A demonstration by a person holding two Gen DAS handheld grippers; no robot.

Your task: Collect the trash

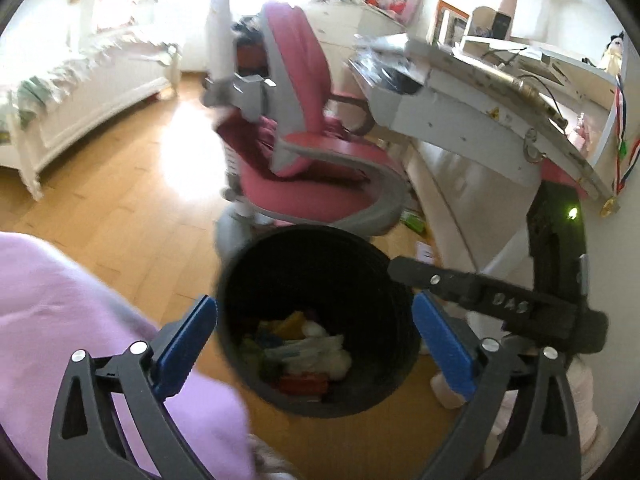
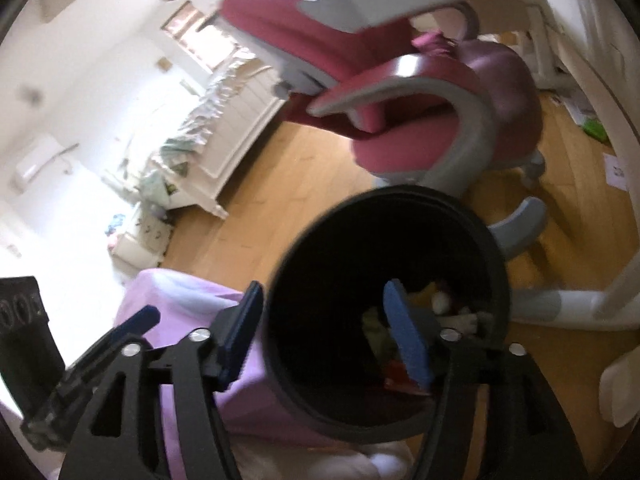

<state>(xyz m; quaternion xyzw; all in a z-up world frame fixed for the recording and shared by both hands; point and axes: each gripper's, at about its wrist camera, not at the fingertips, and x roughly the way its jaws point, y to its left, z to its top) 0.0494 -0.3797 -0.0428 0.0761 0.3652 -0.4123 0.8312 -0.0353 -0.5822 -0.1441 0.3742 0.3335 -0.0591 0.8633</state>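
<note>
Sitting on the wooden plank floor [image 1: 120,184], the round black plastic trash bin [image 1: 316,320] is directly below both grippers, w/ mixed rubbish in its bottom [image 1: 300,356]: white wads, yellow and red bits. It's beside the pink-and-grey desk chair [image 1: 312,136] and near the white desk [image 1: 480,92].

Left gripper [image 1: 316,336] hangs over the bin, blue pads [image 1: 188,344] spread wide to either side of the rim, nothing between them. Right gripper [image 2: 326,340] is also spread and empty; one blue pad [image 2: 406,344] sits over the bin's mouth, the other outside the wall. Lilac fabric [image 2: 180,312] lies just beside the bin on the left.

Judging by this, the bin itself is next to be handled, or more loose trash fetched. If lifting the bin: straddle the wall w/ one pad inside, one outside, close firmly on the rim, keep it upright so contents don't spill. Frames are blurred, so slow down before closing. Avoid snagging the lilac fabric.
</note>
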